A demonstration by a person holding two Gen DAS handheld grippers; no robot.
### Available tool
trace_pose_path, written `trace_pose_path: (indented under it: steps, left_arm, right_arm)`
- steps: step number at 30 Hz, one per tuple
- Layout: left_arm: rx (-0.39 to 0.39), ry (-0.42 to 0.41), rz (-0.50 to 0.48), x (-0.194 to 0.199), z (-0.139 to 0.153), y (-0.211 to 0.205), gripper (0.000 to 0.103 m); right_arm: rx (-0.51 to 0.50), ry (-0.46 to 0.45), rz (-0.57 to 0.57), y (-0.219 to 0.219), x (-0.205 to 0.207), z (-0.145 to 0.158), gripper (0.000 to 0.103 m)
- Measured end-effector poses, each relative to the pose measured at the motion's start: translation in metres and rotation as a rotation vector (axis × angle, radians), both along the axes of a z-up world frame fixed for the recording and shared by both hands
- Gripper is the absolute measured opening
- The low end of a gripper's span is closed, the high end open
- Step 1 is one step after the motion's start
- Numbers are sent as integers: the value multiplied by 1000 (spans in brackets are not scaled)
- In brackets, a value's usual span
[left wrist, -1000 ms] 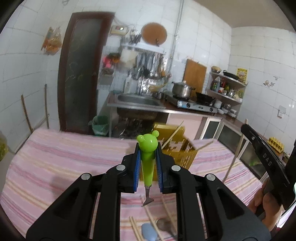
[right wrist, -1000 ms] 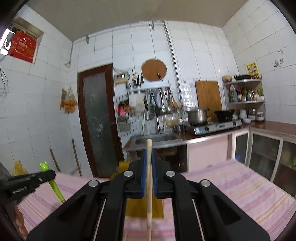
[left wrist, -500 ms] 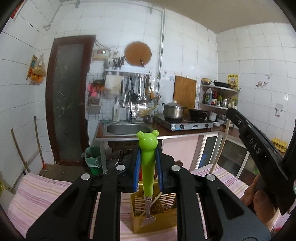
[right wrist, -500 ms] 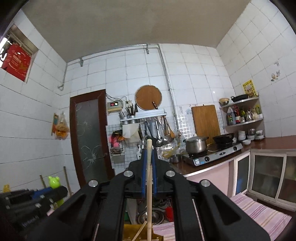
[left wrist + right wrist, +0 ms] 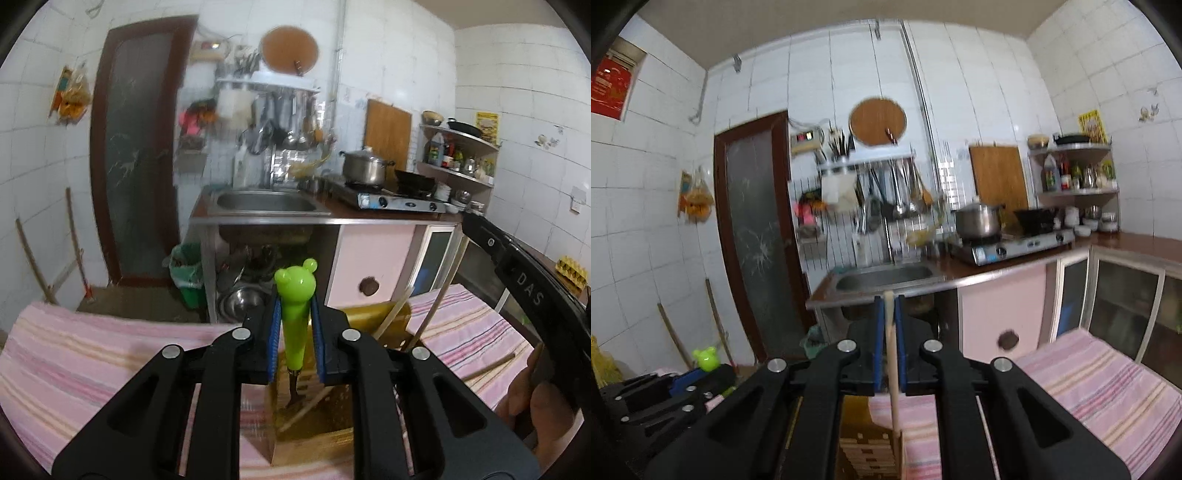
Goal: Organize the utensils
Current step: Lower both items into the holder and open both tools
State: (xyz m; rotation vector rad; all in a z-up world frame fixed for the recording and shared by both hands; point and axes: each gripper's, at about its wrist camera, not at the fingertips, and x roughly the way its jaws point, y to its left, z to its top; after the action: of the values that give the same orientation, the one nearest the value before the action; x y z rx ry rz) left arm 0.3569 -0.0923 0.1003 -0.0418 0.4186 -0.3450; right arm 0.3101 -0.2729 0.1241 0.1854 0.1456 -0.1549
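Note:
My left gripper (image 5: 295, 310) is shut on a green bear-headed fork (image 5: 294, 306). The fork hangs upright with its metal tines inside the yellow utensil holder (image 5: 314, 435). A chopstick (image 5: 391, 314) leans in the holder. My right gripper (image 5: 889, 306) is shut on a wooden chopstick (image 5: 893, 373) whose lower end dips into the yellow holder (image 5: 871, 454). The right gripper (image 5: 524, 291) shows at the right of the left wrist view. The left gripper (image 5: 665, 398) and the fork's green head (image 5: 706, 358) show at lower left of the right wrist view.
The holder stands on a table with a pink striped cloth (image 5: 92, 354). A loose chopstick (image 5: 487, 365) lies on the cloth to the right. Behind are a steel sink (image 5: 266, 203), a stove with a pot (image 5: 364, 168), cabinets and a brown door (image 5: 136, 147).
Both grippers have come down. The fork's tines now sit inside the yellow holder, and the right chopstick's lower end has dropped into it. Both views tilted down from the wall.

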Motion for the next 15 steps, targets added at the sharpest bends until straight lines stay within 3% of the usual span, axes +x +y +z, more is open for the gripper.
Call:
trace_pose_path:
  steps: [2, 4, 5, 7, 10, 15]
  left_arm:
    - [2, 11, 22, -8, 2, 7, 47]
    - [-6, -4, 57, -22, 9, 17, 79]
    - [-5, -17, 73, -30, 13, 21, 84]
    - [13, -37, 105, -49, 20, 30, 98]
    - [44, -45, 137, -76, 26, 46, 98]
    - [25, -21, 185, -110, 24, 78, 98]
  right_arm:
    - [-7, 43, -7, -2, 0, -1, 9]
    - [-18, 82, -17, -3, -2, -1, 38]
    - [-15, 90, -18, -4, -5, 1, 63]
    - [-23, 87, -32, -6, -20, 5, 65]
    - [-38, 89, -33, -7, -48, 14, 74]
    - [-80, 104, -62, -3, -101, 20, 92]
